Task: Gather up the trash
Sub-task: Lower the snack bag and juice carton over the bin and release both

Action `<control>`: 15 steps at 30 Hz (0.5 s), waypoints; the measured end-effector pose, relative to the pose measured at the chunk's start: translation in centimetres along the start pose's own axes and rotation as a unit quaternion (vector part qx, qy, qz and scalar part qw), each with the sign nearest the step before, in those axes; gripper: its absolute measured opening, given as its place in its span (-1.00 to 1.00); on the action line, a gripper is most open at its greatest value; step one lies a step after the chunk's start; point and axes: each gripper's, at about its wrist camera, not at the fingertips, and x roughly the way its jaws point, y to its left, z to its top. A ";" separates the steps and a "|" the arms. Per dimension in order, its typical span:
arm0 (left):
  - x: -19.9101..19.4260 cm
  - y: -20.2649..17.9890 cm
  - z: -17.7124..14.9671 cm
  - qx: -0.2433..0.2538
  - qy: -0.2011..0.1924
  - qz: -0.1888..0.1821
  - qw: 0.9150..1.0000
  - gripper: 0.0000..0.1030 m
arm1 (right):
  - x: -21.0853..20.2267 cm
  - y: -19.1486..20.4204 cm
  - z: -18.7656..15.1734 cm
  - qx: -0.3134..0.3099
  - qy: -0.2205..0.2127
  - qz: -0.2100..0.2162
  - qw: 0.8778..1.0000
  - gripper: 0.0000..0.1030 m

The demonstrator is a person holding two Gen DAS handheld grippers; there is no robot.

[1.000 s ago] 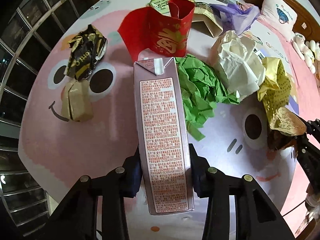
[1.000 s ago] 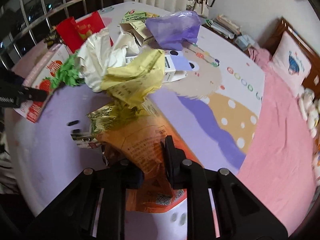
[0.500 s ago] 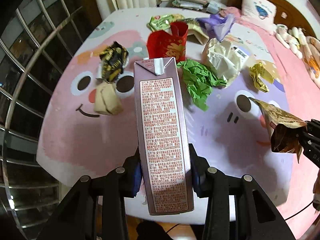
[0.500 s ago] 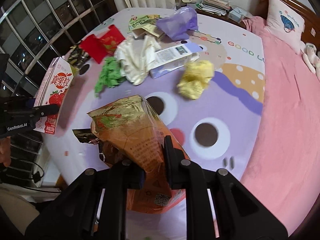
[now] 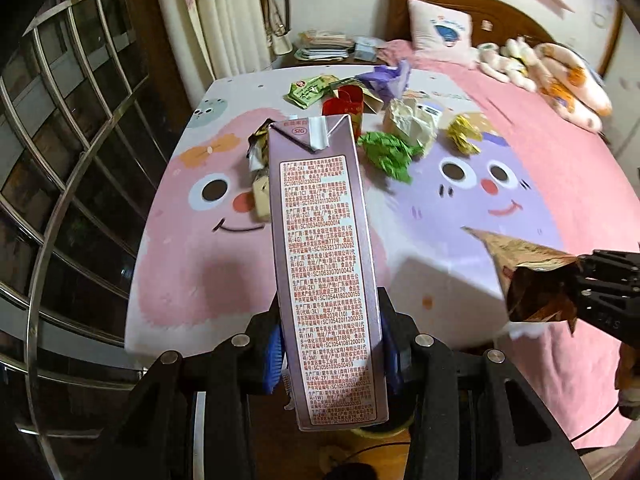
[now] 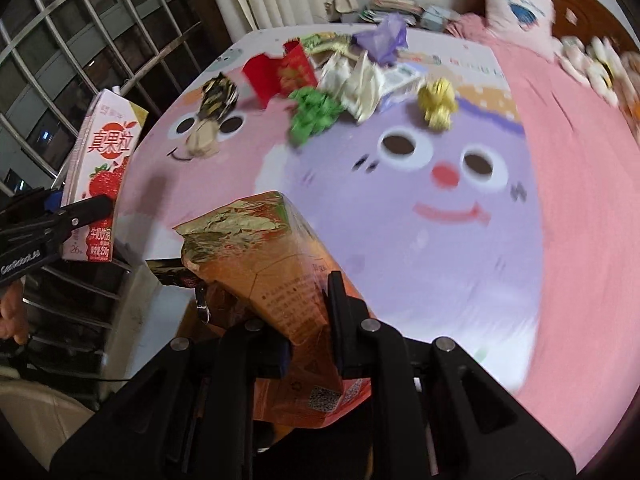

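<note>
Left wrist view: the left gripper [image 5: 332, 344] pinches a tall pink milk carton [image 5: 324, 264] near its bottom, with a blue pad pressed on each narrow side. The carton stands up the middle of the frame and hides part of the bed behind it. I think the low grip is chosen so that the carton stays straight and does not swing while it is carried.

At the right edge of this view the right gripper [image 5: 588, 288] holds a crumpled orange snack bag [image 5: 528, 276]. In the right wrist view this right gripper [image 6: 308, 320] has its jaws nearly together, and they squeeze the thin bag [image 6: 276, 264], whose gold foil mouth points up in the centre of the frame. A soft bag needs such a tight pinch, otherwise it slips out.

Both pieces hang in the air at the near edge of the bed cover [image 6: 460, 248], not above the other trash. More rubbish lies in the upper middle of the frame: a green paper ball [image 6: 314, 114], a yellow paper ball [image 6: 438, 104], white crumpled paper [image 6: 356, 84], a red packet [image 6: 280, 72] and a purple bag [image 6: 382, 38]. No bin is visible, so I cannot say where the two pieces go.
</note>
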 end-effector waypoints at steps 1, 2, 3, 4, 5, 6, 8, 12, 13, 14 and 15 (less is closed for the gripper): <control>-0.7 0.5 -1.0 0.007 -0.003 -0.006 1.000 -0.22 | -0.1 0.8 -0.9 0.009 0.001 0.000 1.000 -0.76; -1.3 1.0 -2.0 0.015 -0.006 -0.011 1.000 -0.22 | -0.2 1.9 -2.2 0.022 0.002 -0.001 1.000 -0.76; -1.8 1.4 -3.0 0.023 -0.008 -0.017 1.000 -0.22 | -0.2 2.4 -2.9 0.028 0.004 -0.003 1.000 -0.76; -2.1 1.8 -4.0 0.030 -0.008 -0.022 0.999 -0.22 | -0.3 3.3 -3.9 0.036 0.005 -0.006 0.999 -0.76; -2.4 2.2 -4.8 0.036 -0.007 -0.029 0.999 -0.22 | -0.4 4.1 -5.0 0.044 0.007 -0.008 0.999 -0.76; -2.7 2.6 -5.7 0.043 -0.005 -0.036 0.998 -0.22 | -0.5 4.9 -6.2 0.054 0.008 -0.010 0.998 -0.76; -2.9 3.0 -7.4 0.058 0.000 -0.046 0.997 -0.22 | -0.5 6.0 -8.3 0.071 0.016 -0.014 0.997 -0.76; -2.5 2.8 -10.6 0.091 0.022 -0.063 0.994 -0.22 | 0.2 7.0 -12.0 0.102 0.040 -0.021 0.994 -0.76; -2.3 2.5 -11.3 0.100 0.028 -0.067 0.992 -0.22 | 0.5 7.0 -12.8 0.109 0.049 -0.022 0.993 -0.76; -2.1 2.2 -12.2 0.109 0.035 -0.072 0.991 -0.22 | 0.8 7.2 -14.0 0.117 0.059 -0.024 0.991 -0.76; -1.8 1.9 -13.0 0.117 0.040 -0.077 0.989 -0.22 | 1.3 7.0 -14.7 0.122 0.066 -0.025 0.990 -0.76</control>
